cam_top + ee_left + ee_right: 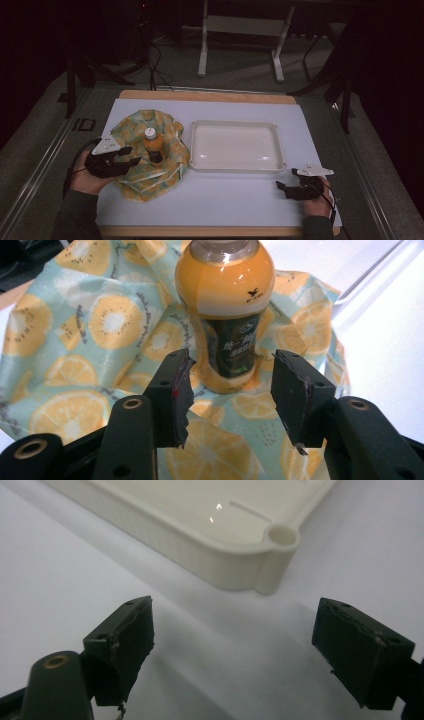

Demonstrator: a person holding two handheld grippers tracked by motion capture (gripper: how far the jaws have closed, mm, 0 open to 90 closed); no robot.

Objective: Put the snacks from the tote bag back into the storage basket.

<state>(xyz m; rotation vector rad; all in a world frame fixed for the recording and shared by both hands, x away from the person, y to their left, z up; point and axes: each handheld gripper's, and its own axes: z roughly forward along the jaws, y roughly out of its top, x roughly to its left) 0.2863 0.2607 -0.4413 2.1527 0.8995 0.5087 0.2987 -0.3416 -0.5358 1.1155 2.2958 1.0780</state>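
A small orange juice bottle with a white cap stands upright on a crumpled cloth printed with citrus slices, on the left of the table. My left gripper is just left of the bottle and points at it. In the left gripper view the bottle rises just beyond the fingertips and my left gripper is open, its pads clear of the bottle's dark label. My right gripper rests near the front right of the table. It stands open with nothing between its fingers.
An empty white tray lies in the middle of the white table cover, right of the cloth. Its near corner is just ahead of my right gripper. The cloth spreads under and behind the bottle. Dark floor and stand legs lie beyond the table.
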